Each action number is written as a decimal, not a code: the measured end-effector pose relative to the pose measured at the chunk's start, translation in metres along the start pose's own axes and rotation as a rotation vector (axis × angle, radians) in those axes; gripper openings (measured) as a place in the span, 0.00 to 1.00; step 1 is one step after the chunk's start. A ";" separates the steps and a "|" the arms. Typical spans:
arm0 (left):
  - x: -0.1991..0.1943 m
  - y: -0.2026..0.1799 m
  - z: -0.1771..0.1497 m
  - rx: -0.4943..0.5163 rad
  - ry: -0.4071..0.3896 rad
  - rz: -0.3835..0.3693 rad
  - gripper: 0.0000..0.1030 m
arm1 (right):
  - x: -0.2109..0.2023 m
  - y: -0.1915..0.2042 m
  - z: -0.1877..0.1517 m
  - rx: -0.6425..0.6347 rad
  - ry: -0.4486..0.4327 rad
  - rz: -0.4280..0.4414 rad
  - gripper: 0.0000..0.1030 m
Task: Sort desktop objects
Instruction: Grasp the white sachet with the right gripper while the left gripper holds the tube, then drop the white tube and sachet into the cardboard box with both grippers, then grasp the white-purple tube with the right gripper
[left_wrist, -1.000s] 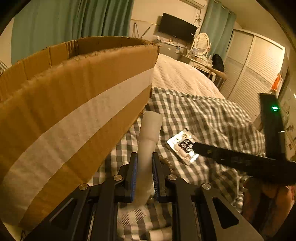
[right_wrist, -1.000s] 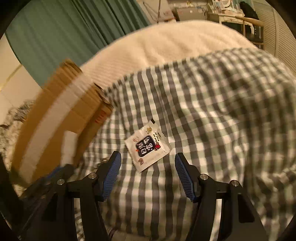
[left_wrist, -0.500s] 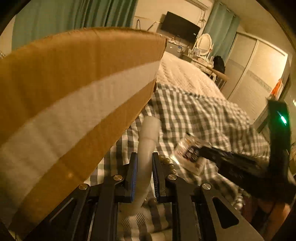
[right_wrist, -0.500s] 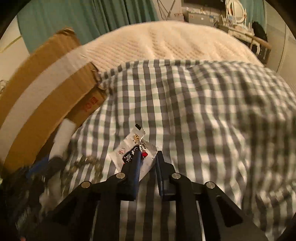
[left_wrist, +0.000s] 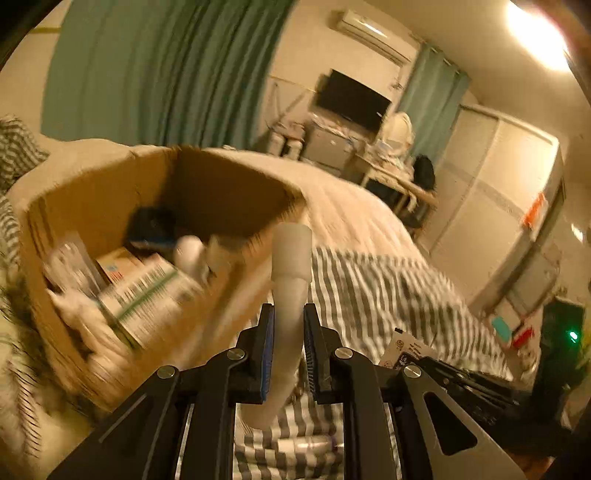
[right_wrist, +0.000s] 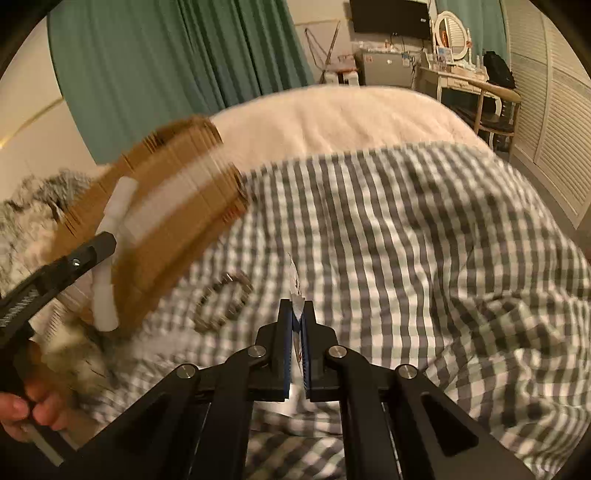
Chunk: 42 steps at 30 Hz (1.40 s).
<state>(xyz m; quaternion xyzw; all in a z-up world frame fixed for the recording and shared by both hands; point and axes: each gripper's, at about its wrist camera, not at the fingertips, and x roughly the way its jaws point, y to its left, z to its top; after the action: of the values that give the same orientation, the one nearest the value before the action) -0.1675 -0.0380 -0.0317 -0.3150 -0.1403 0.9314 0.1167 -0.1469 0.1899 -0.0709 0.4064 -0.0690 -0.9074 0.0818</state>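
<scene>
- Leftmost, in the left wrist view, an open cardboard box (left_wrist: 110, 206) sits on the bed at about 10 o'clock, holding blurred cartons and a pale bottle.
- Just right of it, the left gripper (left_wrist: 289, 325) has its jaws clamped on a white tube (left_wrist: 290, 266), which stands upright with its cap near the box's right rim.
- Further right, a grey-and-white checked blanket (left_wrist: 388, 295) covers the bed; beyond it lies a cream quilt (left_wrist: 340, 206).
- At 4 o'clock the sachet (left_wrist: 406, 350) shows beside the right gripper's dark frame.
- Behind, teal curtains (left_wrist: 166, 74) hang at 11 o'clock, a dark television (left_wrist: 351, 99) at 1 o'clock, white wardrobe doors (left_wrist: 498, 192) at 3 o'clock.
- In the right wrist view, the box stands at 9 o'clock with the tube in front of its taped side.
- A beaded bracelet (right_wrist: 221, 299) lies on the checked blanket near the box's lower corner.
- Centre, the right gripper (right_wrist: 297, 332) has its jaws pressed together on the sachet, seen edge-on and lifted above the blanket.
- At 1 o'clock a dressing table with an oval mirror (right_wrist: 450, 33) stands beside louvred doors.
</scene>
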 end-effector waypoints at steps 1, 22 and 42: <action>-0.006 0.005 0.013 -0.012 -0.022 0.004 0.15 | -0.010 0.008 0.011 0.002 -0.025 0.035 0.04; -0.009 0.099 0.025 0.036 -0.089 0.211 0.91 | 0.023 0.121 0.076 -0.107 -0.155 0.270 0.80; -0.031 -0.020 -0.063 0.228 0.028 0.128 0.92 | 0.012 0.004 -0.010 -0.178 0.056 0.103 0.25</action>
<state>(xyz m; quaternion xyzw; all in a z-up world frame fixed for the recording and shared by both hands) -0.1018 -0.0172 -0.0560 -0.3209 -0.0114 0.9424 0.0939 -0.1475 0.1826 -0.0854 0.4188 -0.0067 -0.8928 0.1659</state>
